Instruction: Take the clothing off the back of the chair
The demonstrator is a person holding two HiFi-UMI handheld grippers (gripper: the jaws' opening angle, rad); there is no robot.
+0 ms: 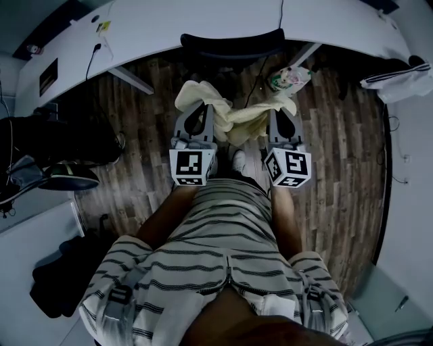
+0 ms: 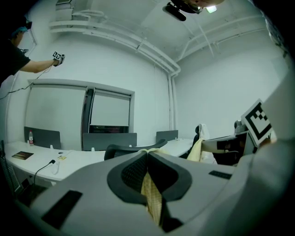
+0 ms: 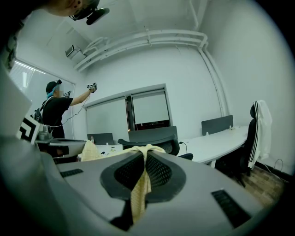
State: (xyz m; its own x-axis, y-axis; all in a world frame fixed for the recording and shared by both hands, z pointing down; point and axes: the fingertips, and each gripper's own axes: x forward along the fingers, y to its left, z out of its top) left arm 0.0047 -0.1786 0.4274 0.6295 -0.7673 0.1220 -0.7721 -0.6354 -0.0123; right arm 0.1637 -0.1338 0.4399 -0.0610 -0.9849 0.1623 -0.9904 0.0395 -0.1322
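We see soft, crumpled pale-yellow cloth in the clothing [image 1: 238,116], matt grey plastic on the left gripper [image 1: 201,108] and right gripper [image 1: 284,115], dimpled black lining on their fingers [image 2: 131,173], a wood-plank floor [image 1: 338,169], and a smooth white bench [image 1: 203,20].

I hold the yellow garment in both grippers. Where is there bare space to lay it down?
The white desk is bare left of the black chair, up to the cable. The wood floor right of the yellow garment is also free. The left is crowded: a dark chair, a black heap.
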